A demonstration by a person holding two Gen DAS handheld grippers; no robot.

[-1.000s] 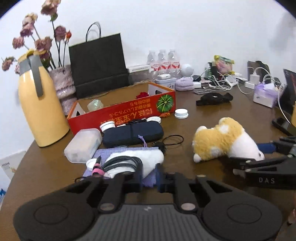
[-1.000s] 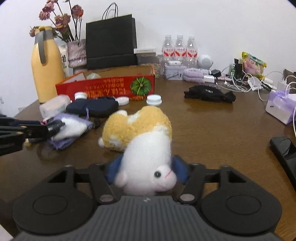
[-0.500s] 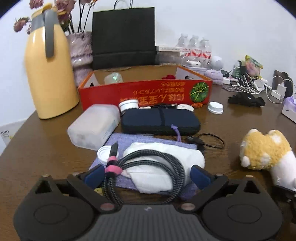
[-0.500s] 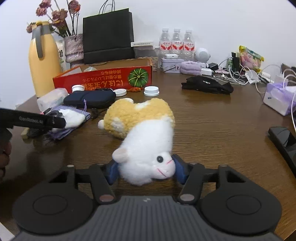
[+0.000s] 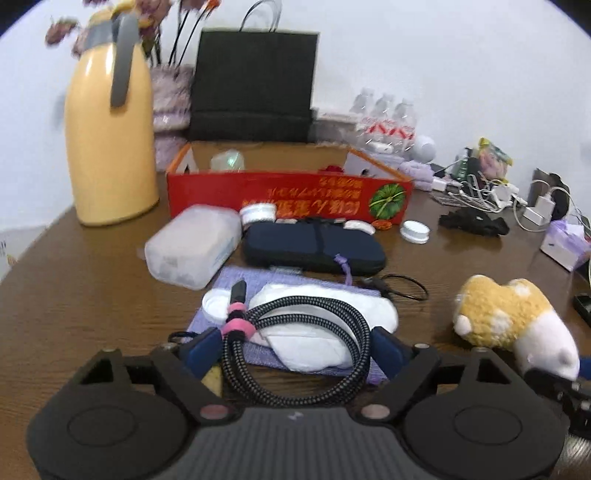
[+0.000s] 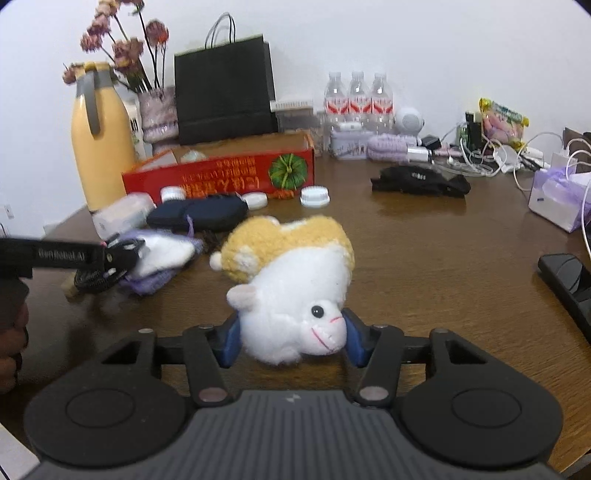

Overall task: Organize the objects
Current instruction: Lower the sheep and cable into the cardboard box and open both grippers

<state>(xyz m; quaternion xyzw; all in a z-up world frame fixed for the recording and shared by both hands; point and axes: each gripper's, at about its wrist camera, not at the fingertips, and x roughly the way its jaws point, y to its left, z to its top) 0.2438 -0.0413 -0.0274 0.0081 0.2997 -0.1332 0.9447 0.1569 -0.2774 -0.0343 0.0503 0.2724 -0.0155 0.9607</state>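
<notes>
The plush toy's [image 5: 517, 325] head runs behind the left gripper's housing in the left wrist view. The box's [image 5: 288, 192] printing is upside down and too blurred to read, and its wall hides most of its contents. The flowers [image 5: 147, 11] are cut off at the top edge and smeared.

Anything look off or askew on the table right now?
The plush toy lies tipped on its side, its head between the right gripper's fingers. Loose white caps sit scattered before the red box, whose print reads upside down.
</notes>
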